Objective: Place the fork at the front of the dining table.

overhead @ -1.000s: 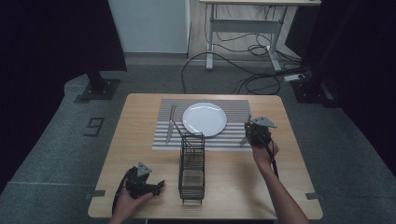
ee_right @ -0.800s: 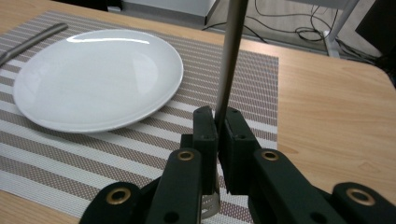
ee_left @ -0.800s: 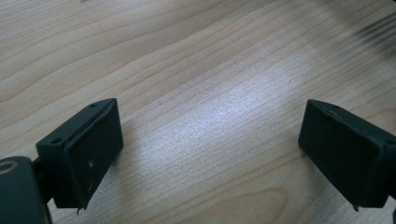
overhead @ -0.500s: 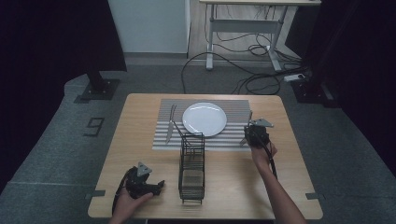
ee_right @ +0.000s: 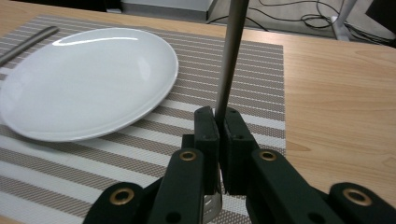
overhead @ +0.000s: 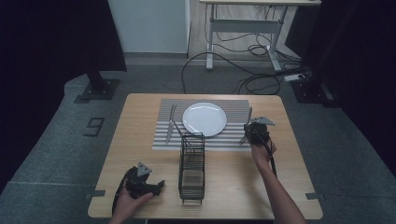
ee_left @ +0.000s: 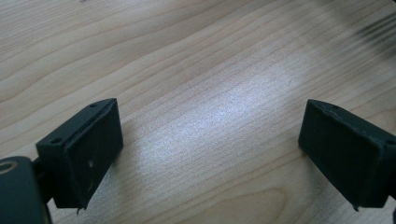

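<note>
My right gripper [overhead: 252, 134] [ee_right: 221, 122] is shut on the handle of a grey metal utensil [ee_right: 229, 56], which lies on the right strip of the striped placemat [overhead: 236, 108] beside the white plate [overhead: 204, 119] [ee_right: 84, 79]. In the high view the utensil [overhead: 249, 115] points away from the person. My left gripper [overhead: 155, 187] [ee_left: 210, 154] rests near the table's front left, open, with bare wood between its fingers.
A black wire rack [overhead: 192, 165] stands mid-table in front of the plate, between the two hands. A fork and a knife [overhead: 171, 122] lie on the placemat left of the plate. Cables and a desk frame sit on the floor beyond the table.
The right gripper has edged slightly toward the person, still closed on the utensil handle. The left gripper has kept still.
</note>
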The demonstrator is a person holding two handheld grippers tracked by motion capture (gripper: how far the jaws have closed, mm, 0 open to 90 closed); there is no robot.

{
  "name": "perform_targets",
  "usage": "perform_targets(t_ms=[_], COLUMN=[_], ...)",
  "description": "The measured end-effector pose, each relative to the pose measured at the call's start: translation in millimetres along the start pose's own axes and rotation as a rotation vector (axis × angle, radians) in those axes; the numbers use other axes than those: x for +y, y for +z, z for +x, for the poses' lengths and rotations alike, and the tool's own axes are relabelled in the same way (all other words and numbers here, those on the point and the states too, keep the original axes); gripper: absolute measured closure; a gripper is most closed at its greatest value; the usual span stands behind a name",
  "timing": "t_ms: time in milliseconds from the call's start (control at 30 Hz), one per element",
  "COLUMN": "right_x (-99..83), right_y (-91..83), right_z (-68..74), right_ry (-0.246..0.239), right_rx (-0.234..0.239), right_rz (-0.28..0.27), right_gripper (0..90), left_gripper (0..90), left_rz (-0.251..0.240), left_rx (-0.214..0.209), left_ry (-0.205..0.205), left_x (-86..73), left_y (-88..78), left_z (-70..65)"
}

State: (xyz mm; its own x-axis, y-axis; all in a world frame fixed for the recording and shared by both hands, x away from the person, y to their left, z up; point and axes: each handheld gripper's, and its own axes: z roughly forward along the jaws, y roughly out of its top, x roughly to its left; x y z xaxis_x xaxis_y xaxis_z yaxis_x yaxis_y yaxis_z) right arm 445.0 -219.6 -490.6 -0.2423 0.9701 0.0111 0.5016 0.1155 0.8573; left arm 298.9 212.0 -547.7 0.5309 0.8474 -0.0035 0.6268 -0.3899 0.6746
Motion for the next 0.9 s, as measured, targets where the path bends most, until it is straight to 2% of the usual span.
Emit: perform_targets(t_ms=[167, 300, 633, 667, 900], right_x=[-1.9, -3.9, 1.7, 1.0, -0.5], right_y=[-7.7, -5.0, 14.6, 18.0, 22.6], right_z=[7.5, 8.0, 4.0, 2.9, -0.7], right_ry=[-0.013, -0.016, 0.018, 0.033, 0.067], right_rx=[0.0, -0.006, -0.013, -0.015, -0.017], right_rz=[0.032, 0.041, 0.048, 0.043, 0.037], right_gripper=[86.2, 86.2, 86.1, 86.1, 86.1], left_gripper=[6.3, 6.3, 6.3, 6.3, 6.3], left_rz=[0.0, 0.0, 0.0, 0.0, 0.0], left_rx=[0.0, 0.0, 0.0, 0.0, 0.0], left_ry=[0.0, 0.0, 0.0, 0.0, 0.0], left_x=[0.0, 0.0, 0.0, 0.0, 0.0], left_y=[0.0, 0.0, 0.0, 0.0, 0.0], left_z=[0.0, 0.0, 0.0, 0.0, 0.0])
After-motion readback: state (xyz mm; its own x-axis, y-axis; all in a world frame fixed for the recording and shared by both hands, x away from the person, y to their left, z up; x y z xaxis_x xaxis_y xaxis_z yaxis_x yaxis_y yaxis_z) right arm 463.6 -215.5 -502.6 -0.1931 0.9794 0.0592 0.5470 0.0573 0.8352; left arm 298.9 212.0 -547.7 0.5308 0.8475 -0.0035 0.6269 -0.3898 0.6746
